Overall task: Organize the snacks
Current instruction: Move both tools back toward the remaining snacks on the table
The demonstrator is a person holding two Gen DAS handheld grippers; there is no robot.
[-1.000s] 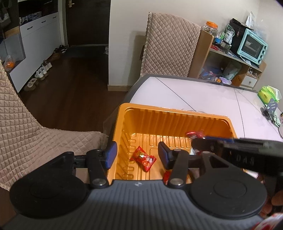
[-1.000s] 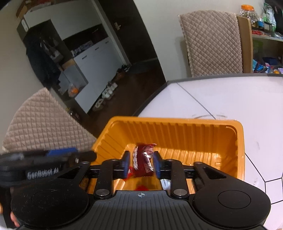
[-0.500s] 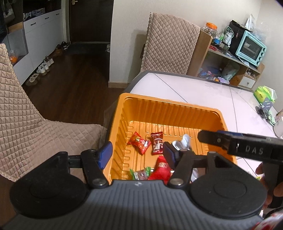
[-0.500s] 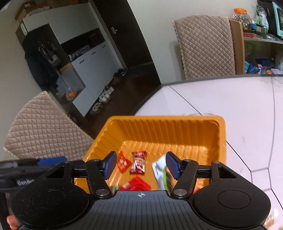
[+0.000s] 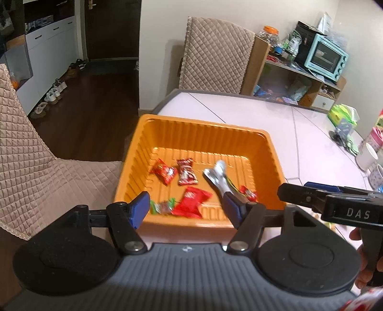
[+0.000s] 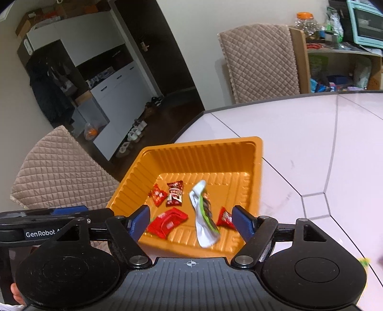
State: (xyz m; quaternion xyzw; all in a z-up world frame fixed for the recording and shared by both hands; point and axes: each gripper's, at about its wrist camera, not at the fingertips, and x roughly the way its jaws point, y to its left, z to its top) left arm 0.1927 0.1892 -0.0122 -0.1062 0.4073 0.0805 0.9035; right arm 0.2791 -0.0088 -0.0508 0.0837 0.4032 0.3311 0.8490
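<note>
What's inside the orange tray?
The tray holds wrapped snacks: two small red candies, a dark red one, a big red packet, a silver-green wrapper and a green-ended candy. The gripper fingers cover its near edge.

Dining room around my work spot

I see a pale pink tabletop with thin seams (image 5: 251, 112), two chairs in beige quilted covers (image 5: 215, 55) (image 6: 57, 177), a mint-green toaster oven (image 5: 326, 57) on a wooden shelf unit (image 5: 296, 83), an orange-lidded clear jar (image 6: 305, 22), and shoes lined along white cabinets (image 5: 51, 94).
</note>
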